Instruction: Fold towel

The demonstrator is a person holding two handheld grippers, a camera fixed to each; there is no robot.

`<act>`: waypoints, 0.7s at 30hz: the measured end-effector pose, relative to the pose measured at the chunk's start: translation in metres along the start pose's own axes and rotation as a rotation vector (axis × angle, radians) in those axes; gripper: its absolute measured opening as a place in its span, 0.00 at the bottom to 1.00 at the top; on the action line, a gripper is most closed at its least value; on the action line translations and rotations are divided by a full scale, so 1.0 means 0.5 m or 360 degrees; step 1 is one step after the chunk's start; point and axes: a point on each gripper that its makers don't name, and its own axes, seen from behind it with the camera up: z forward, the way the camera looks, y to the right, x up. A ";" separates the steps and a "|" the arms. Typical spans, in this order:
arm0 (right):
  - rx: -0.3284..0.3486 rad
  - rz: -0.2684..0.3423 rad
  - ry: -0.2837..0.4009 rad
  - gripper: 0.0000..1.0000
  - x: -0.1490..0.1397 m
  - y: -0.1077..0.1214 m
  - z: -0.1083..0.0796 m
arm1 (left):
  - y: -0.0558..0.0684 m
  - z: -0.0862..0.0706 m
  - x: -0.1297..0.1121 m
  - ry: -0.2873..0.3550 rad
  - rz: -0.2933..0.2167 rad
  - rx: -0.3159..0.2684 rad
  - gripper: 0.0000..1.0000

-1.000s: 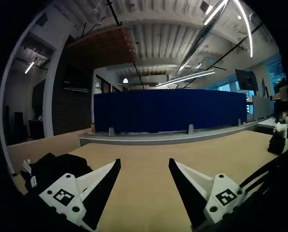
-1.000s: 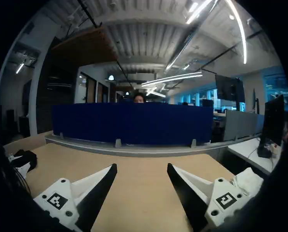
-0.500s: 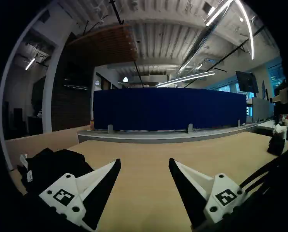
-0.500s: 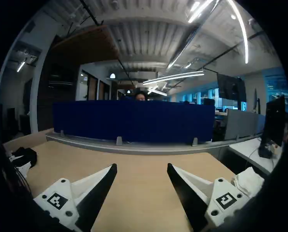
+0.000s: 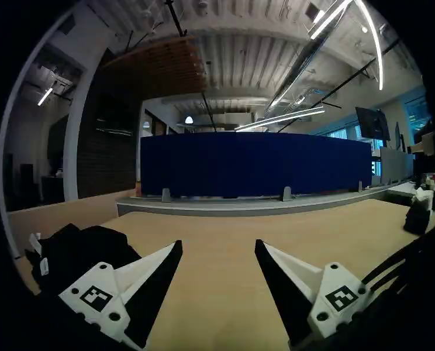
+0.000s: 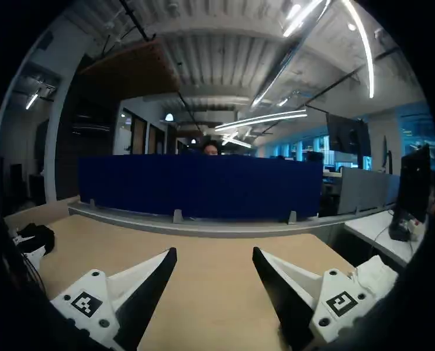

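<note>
Jaws of left gripper (image 5: 218,244) are held spread, nothing gripped. Black cloth (image 5: 80,254), taken for the towel, is seen just beside 1 finger. Jaws of right gripper (image 6: 213,250) likewise spread above table (image 6: 217,292). Risk: only 1 layer gets pinched, so the fold is dragged crooked.

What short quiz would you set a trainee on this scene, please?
1. True or false: the left tongs are shut on the black cloth.
2. Which colour is the partition behind the table: A red, B blue, C green?
3. Fill in: the right tongs are ____.

Key: 1 false, they are open and hold nothing; 2 B; 3 open.
</note>
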 end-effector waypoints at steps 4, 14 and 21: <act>-0.0012 -0.0008 0.0029 1.00 0.012 0.013 0.004 | 0.001 0.005 0.000 -0.0001 0.0001 0.0000 0.92; 0.0001 -0.0005 0.0080 1.00 0.021 0.030 0.015 | 0.005 0.027 0.000 -0.0001 0.0000 0.0000 0.92; -0.0005 0.0030 0.0094 1.00 0.019 0.050 0.017 | 0.007 0.036 0.000 -0.0002 0.0001 -0.0001 0.94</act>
